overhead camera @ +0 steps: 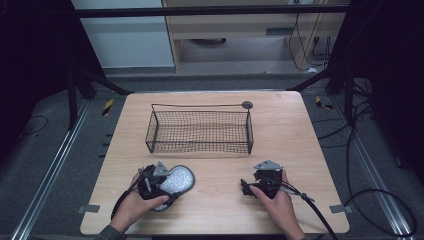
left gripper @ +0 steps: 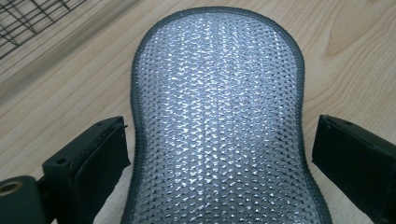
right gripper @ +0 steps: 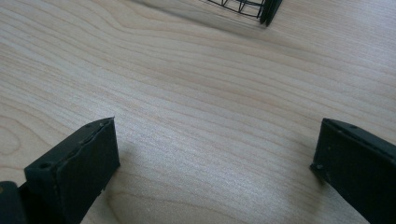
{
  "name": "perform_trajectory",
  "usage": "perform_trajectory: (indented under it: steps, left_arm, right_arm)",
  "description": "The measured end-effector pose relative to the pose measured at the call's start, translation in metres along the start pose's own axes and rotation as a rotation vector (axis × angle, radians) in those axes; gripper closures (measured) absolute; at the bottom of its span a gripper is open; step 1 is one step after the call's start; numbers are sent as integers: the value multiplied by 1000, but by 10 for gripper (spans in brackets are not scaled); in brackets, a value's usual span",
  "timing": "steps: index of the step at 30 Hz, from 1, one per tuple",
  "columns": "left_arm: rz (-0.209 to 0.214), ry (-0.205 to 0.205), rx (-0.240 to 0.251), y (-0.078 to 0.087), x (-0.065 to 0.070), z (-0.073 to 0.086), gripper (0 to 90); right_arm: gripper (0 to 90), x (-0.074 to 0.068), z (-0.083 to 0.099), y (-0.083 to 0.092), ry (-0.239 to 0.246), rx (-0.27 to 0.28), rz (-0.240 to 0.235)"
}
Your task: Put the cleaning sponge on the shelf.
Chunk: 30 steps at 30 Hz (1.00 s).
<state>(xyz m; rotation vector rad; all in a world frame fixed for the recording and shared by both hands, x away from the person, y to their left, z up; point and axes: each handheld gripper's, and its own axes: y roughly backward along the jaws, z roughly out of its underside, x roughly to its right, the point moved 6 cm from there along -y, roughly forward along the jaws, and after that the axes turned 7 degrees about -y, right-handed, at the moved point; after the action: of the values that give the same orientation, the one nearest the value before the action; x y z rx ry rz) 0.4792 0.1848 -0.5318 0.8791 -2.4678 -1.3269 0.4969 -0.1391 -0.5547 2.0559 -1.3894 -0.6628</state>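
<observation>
Dark floor and black frame bars sit all around one wooden table (overhead camera: 295, 130). On the table I count one wire basket (overhead camera: 200, 131), one shiny silver pad (overhead camera: 177, 180) with a grey edge, and two grippers, one in each hand.

The basket stands near the far middle of the table, and nothing is inside it. Bare wood runs on both sides of it and between it and the near things, so there is lots of room to move. The far edge of the table is close behind the basket.

The pad lies flat on the near left part of the table, well apart from the basket and not far from the near edge. The left gripper (overhead camera: 167, 186) is right at the pad. In the left gripper view its two black fingers (left gripper: 93, 158) are wide apart, one on each side of the pad's narrow middle. They are just beside the pad's edges, not squeezing it.

The right gripper (overhead camera: 246, 187) rests on the near right part of the table, well apart from the pad. Its fingers (right gripper: 84, 163) are wide apart too, with only bare wood between them. One basket corner shows far ahead of them.
</observation>
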Motion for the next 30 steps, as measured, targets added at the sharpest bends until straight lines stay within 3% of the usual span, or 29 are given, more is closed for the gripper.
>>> perform_trajectory:
  steps: [30]
  left_arm:
    - [20,22,-29,-9,-8,9,22]
  right_arm:
    - [4,0,0,0,5,0,-2]
